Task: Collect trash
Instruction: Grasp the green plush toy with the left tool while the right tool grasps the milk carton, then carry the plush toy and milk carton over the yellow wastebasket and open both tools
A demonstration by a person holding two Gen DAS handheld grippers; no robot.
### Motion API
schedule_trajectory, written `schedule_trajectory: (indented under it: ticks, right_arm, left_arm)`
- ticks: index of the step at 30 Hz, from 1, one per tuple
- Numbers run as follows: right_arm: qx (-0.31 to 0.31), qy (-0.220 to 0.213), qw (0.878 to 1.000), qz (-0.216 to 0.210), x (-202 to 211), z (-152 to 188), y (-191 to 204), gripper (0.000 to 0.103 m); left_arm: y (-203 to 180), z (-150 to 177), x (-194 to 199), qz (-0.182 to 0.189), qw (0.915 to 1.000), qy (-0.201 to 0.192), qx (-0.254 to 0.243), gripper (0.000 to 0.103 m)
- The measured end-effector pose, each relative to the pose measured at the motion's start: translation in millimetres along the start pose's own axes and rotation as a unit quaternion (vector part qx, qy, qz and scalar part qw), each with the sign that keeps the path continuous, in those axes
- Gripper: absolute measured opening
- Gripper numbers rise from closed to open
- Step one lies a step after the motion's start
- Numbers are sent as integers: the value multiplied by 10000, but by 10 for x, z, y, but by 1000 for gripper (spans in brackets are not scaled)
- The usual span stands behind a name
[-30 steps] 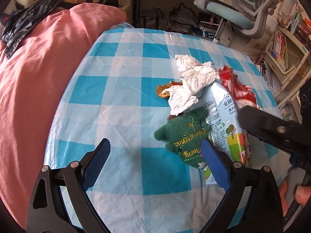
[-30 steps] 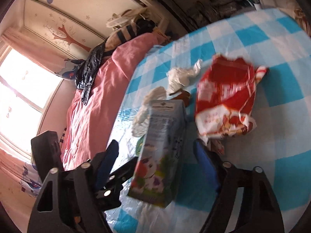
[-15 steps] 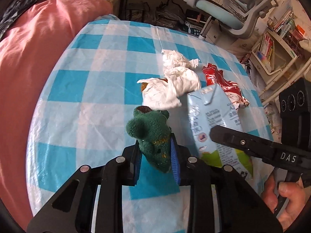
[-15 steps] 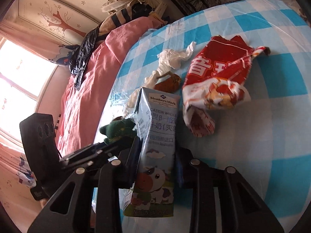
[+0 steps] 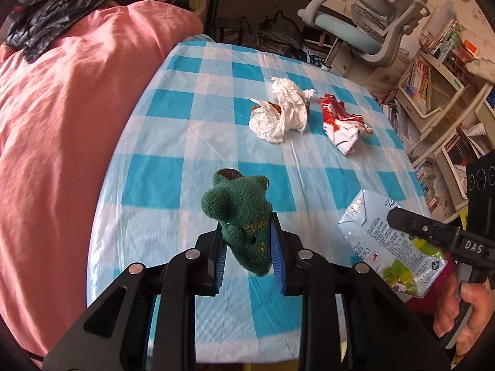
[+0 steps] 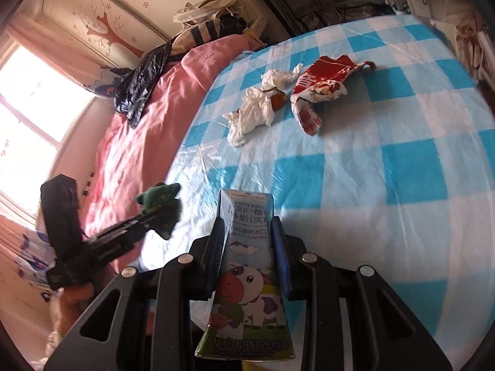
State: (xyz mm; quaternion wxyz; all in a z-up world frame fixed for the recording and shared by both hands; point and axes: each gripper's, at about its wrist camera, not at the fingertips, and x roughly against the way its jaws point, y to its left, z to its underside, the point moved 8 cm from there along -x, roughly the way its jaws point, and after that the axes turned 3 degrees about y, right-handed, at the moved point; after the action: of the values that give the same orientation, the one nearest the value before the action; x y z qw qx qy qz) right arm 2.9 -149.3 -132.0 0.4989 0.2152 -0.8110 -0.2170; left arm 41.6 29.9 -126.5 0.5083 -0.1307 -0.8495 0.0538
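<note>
Left hand-held gripper [image 5: 246, 253] clamping green knit toy [image 5: 239, 213], seemingly lifted

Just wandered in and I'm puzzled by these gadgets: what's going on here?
A person is clearing rubbish off a table with a blue checked cloth, using tongs in each hand. The left tongs are clamped on a green knitted item, and the right tongs grip a milk carton; both are lifted clear of the table. Crumpled white tissue and a red snack wrapper are not yet picked up.
</note>
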Motion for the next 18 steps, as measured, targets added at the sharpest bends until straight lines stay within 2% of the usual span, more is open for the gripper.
schedule_trajectory:
  ticks: [4,8,10,14,18]
  right_arm:
    - [914,170,9906,1003,-103,145,78,30]
    - [1578,244,9760,1484,-207,256,165,31]
    - [1444,216,9801,1346,-203,258,155,31]
    - [826,-23,9939,737,-41,259,132,31]
    - [425,-206,9988,152,167,373,195,31]
  left_arm:
    - [-11,159,173,18,9999,-80,64,24]
    - [-23,277,227,-55,10000,-71,22,24]
    - [-35,310,250,-33,9999,-93,21,24]
    - [-64,341,360,59,9996,-268,15,24]
    - [-136,406,495,174,9988,-443,-67,24]
